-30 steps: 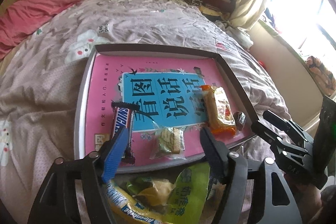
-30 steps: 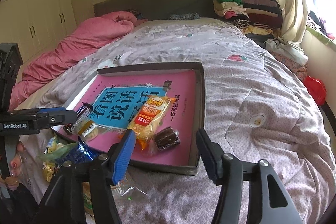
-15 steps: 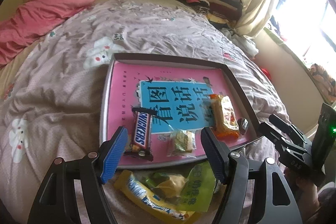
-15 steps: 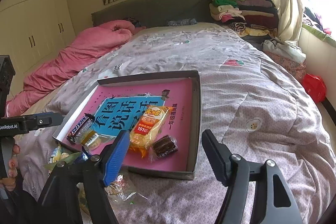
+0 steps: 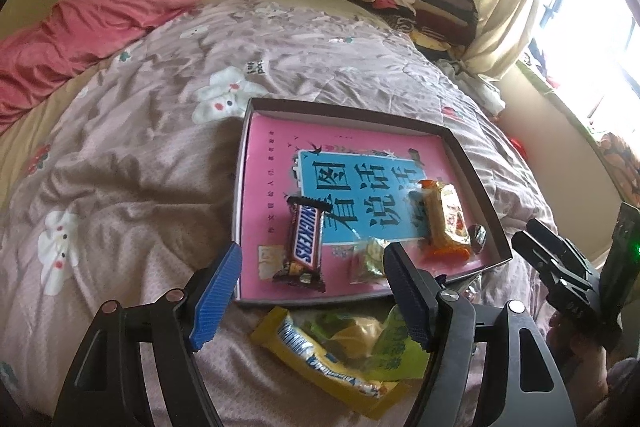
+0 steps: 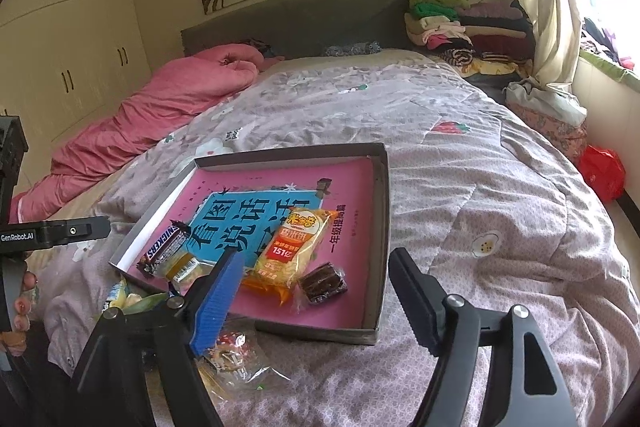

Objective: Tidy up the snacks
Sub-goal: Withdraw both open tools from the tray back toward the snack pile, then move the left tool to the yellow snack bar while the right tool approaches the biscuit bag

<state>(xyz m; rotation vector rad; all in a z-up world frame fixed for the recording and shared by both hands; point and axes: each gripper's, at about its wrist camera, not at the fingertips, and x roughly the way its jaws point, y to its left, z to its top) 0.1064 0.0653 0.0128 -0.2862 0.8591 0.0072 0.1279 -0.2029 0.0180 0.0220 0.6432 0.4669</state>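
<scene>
both claws stand spread and empty: left gripper [image 5: 312, 291] hangs over the near edge of the shallow grey cardboard tray [image 5: 472, 163]; right gripper [image 6: 316, 299], whose jaws have just been opening with nothing between them, hangs at the tray's near right corner.

in the tray, on a pink and blue book cover: brown snickers bar [image 5: 305, 246], small clear-wrapped green biscuit [image 5: 366, 259], orange and yellow rice cracker pack [image 6: 289, 254], dark brownie in clear film [image 6: 322, 282].

loose on the crumpled floral quilt [image 5: 132, 187], just near the tray: yellow wrapped bar [image 5: 320, 355] over a green packet [image 5: 396, 347], clear cellophane sweet bag [image 6: 232, 355].

risks, as judged:
- overlapping loose packets; one pinch may lift two.
- slick film may slip.
- soft quilt may tilt the tray if pressed.
</scene>
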